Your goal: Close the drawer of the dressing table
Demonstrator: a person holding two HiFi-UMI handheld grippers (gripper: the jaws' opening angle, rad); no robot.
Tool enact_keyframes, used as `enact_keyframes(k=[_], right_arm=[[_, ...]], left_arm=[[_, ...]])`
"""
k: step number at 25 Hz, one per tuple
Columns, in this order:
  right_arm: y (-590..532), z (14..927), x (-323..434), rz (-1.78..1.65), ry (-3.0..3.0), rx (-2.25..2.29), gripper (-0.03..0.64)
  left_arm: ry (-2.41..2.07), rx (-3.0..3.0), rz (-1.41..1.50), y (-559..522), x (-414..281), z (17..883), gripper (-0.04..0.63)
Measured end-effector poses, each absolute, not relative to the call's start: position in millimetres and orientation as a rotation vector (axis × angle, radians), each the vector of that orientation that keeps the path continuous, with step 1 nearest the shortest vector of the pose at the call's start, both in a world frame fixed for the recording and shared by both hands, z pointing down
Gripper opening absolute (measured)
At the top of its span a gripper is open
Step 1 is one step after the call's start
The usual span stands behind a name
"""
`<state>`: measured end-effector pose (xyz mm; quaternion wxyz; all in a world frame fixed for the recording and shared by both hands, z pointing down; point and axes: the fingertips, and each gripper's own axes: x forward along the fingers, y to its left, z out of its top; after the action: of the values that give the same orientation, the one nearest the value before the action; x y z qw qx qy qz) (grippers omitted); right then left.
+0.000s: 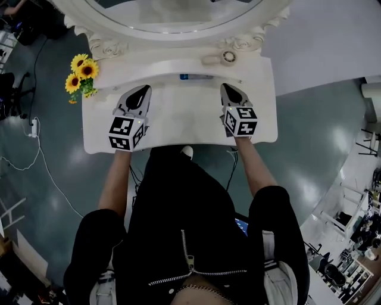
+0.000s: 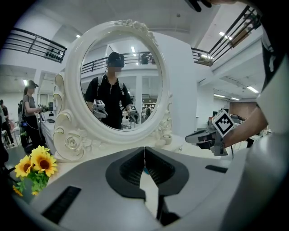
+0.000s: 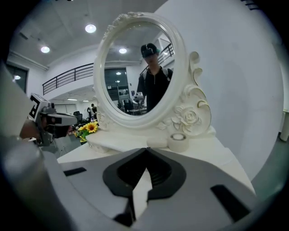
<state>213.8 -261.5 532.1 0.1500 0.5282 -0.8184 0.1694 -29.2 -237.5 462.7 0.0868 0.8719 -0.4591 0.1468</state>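
Observation:
The white dressing table [image 1: 178,128] with its oval mirror [image 1: 172,18] fills the top of the head view. No drawer juts out past its front edge; a small white knob [image 1: 187,152] shows just below that edge, above the person's dark jacket. My left gripper [image 1: 143,90] hovers over the left half of the table top, jaws shut with nothing between them [image 2: 144,148]. My right gripper [image 1: 228,87] hovers over the right half, also shut and empty [image 3: 146,149]. Both point toward the mirror.
Sunflowers [image 1: 80,74] stand at the table's left corner. A roll of tape [image 1: 228,57] sits by the mirror base at the right, and a blue pen-like item [image 1: 193,77] lies behind the grippers. Cables and a socket strip [image 1: 34,127] lie on the floor at left.

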Motion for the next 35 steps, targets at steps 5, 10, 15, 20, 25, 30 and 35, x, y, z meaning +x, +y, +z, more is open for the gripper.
enact_keyframes(k=[5, 10, 15, 20, 25, 30, 35], right_arm=[[-256.4, 480.2, 189.2, 0.415, -2.482, 1.499, 0.003], [-251.7, 450.5, 169.0, 0.339, -2.538, 1.478, 0.003], [-245.9, 430.1, 154.7, 0.287, -2.551, 1.487, 0.003], [-240.6, 418.0, 152.4, 0.271, -2.544, 1.533, 0.003], [-231.3, 417.3, 153.0, 0.268, -2.516, 1.559, 0.003], [-220.9, 417.7, 146.8, 0.237, -2.505, 1.570, 0.002], [-214.2, 419.5, 139.4, 0.247, -2.499, 1.586, 0.003]], left_arm=[[-1.390, 2.623, 0.417, -237.6, -29.0, 444.4, 0.021], [-1.393, 2.648, 0.389, -239.4, -30.5, 429.3, 0.021], [-1.362, 2.676, 0.373, -242.0, -32.9, 420.7, 0.021], [-1.334, 2.715, 0.351, -243.6, -33.7, 410.5, 0.021], [-1.300, 2.735, 0.340, -237.9, -35.3, 410.1, 0.021], [-1.274, 2.757, 0.338, -237.3, -39.1, 411.5, 0.021], [-1.246, 2.780, 0.332, -233.4, -41.0, 409.4, 0.021]])
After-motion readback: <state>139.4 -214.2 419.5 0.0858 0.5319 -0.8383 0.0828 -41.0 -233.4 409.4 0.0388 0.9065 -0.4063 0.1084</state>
